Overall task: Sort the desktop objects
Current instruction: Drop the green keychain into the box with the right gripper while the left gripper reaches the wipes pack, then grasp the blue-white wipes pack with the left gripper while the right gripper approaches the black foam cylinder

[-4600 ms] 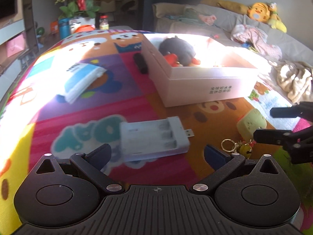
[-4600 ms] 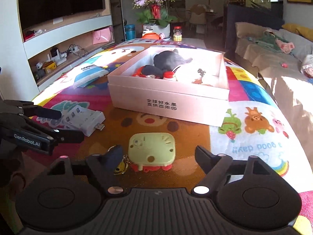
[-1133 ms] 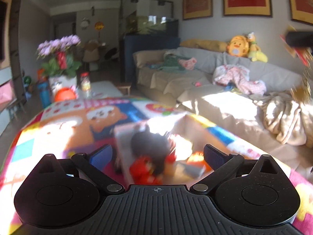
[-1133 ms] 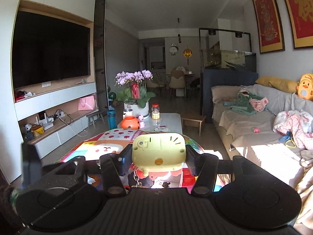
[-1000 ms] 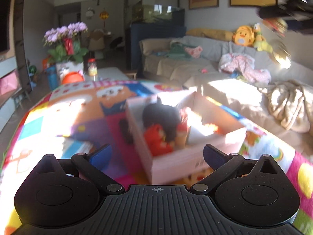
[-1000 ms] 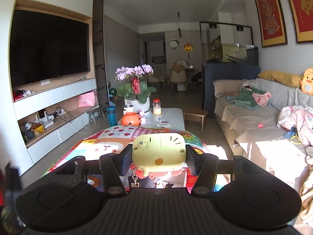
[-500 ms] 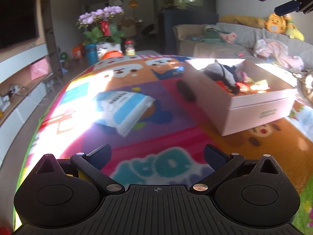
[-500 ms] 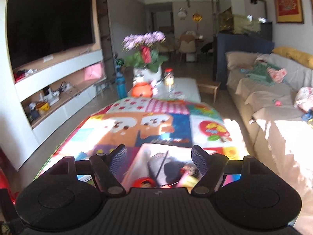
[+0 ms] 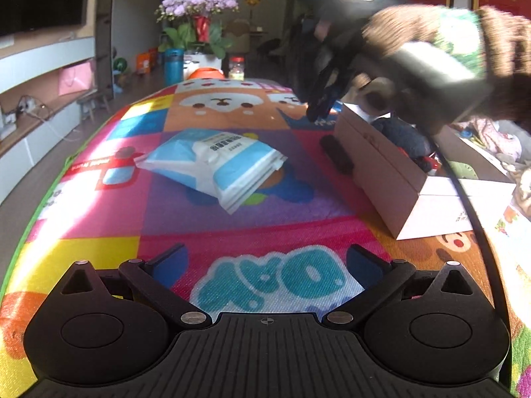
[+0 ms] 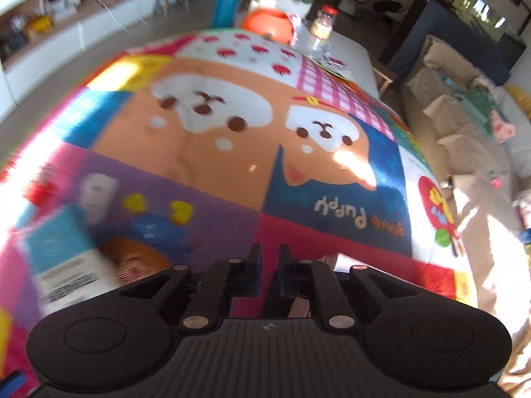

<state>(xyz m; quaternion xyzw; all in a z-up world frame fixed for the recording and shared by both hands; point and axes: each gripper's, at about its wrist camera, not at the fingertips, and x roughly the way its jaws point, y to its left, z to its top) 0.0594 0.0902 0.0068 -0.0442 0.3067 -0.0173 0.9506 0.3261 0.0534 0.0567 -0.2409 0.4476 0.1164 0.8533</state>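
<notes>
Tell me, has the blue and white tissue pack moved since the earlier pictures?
No. The tissue pack lies on the same purple square of the mat, left of the box, as before.

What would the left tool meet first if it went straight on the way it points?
Probably only the patterned play mat: the left tool is open, empty and angled down at it; the blue-and-white pack lies farther on, slightly left.
</notes>
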